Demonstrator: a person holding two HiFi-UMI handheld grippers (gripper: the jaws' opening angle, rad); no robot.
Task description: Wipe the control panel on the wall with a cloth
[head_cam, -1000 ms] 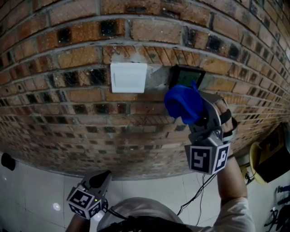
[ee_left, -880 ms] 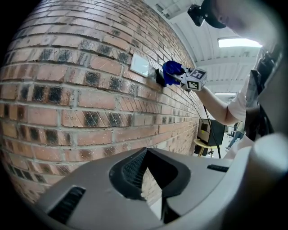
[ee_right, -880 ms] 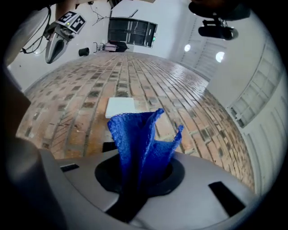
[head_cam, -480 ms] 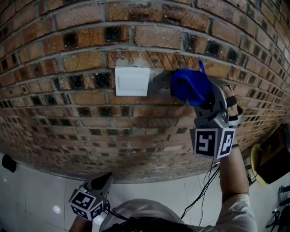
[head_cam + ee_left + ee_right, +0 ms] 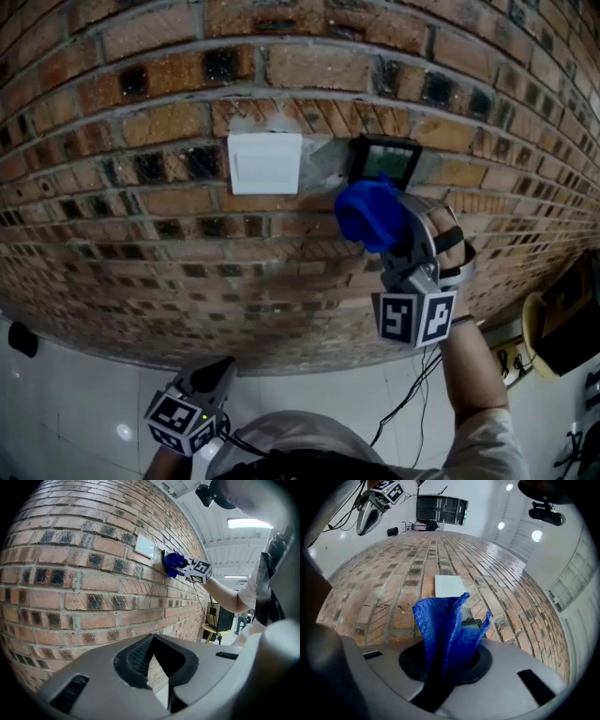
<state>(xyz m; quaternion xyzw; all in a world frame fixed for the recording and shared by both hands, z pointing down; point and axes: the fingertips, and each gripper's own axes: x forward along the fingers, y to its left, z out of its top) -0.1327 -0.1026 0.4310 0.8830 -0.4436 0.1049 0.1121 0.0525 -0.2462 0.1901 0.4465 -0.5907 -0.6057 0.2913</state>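
On the brick wall point(image 5: 141, 216), a dark control panel point(image 5: 385, 159) with a small screen sits right of a white switch plate point(image 5: 265, 162). My right gripper point(image 5: 382, 236) is shut on a bunched blue cloth point(image 5: 369, 213), which hangs just below the panel against the bricks. In the right gripper view the cloth point(image 5: 447, 625) stands up out of the jaws and hides most of the panel point(image 5: 472, 623); the white plate point(image 5: 449, 586) lies beyond. My left gripper point(image 5: 214, 371) hangs low near the floor, shut and empty point(image 5: 161, 667), pointing along the wall.
A black cable point(image 5: 408, 398) drops from the right arm. A yellow stool and a dark box point(image 5: 558, 323) stand at the lower right. Pale floor tiles point(image 5: 84, 403) run along the wall's foot, with a small dark object point(image 5: 21, 339) at the left.
The right gripper carried the cloth up over the panel, then back down. The panel's screen is uncovered again. The left gripper has stayed put.
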